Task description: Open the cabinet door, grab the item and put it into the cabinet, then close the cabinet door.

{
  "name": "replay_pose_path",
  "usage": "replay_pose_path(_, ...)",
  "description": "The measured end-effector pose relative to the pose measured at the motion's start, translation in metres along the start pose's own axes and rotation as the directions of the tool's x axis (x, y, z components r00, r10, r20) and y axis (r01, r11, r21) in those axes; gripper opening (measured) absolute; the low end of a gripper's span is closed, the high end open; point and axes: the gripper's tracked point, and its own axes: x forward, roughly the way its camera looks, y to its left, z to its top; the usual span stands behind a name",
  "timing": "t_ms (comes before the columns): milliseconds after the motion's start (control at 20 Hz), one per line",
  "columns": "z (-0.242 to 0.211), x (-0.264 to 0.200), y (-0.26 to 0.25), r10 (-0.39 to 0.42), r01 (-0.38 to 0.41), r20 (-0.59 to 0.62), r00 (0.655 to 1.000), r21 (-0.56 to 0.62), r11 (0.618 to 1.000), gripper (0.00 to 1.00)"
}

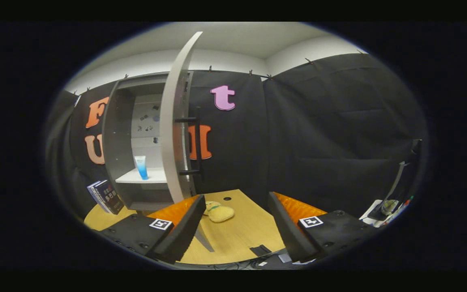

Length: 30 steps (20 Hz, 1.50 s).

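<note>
Hand-held gripper (237, 227) hanging open, gripping nothing | cabinet door (174, 121) standing ajar ahead-left, leaving the shelf reachable | tube (141, 167) already standing upright inside the cabinet (118, 134) | plush toy (219, 211) lying on table (237, 239) just ahead between fingers, likely waiting for pickup

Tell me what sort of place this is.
Probably a recording booth dressed as a small home corner: black cloth walls, a wooden tabletop and a grey cabinet, its door open and a blue tube on its shelf. The tool hangs open, empty.
</note>
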Motion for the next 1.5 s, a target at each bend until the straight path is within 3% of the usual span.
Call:
replay_pose_path(450,-0.033,0.032,0.010,0.042,-0.041,-0.046,0.998,0.035,0.999,0.99)
replay_pose_path(1000,-0.042,0.022,0.030,0.049,-0.049,-0.048,0.998,0.002,0.999,0.96)
replay_pose_path(1500,-0.051,0.010,0.115,0.177,-0.177,-0.065,0.982,0.007,0.984,0.96)
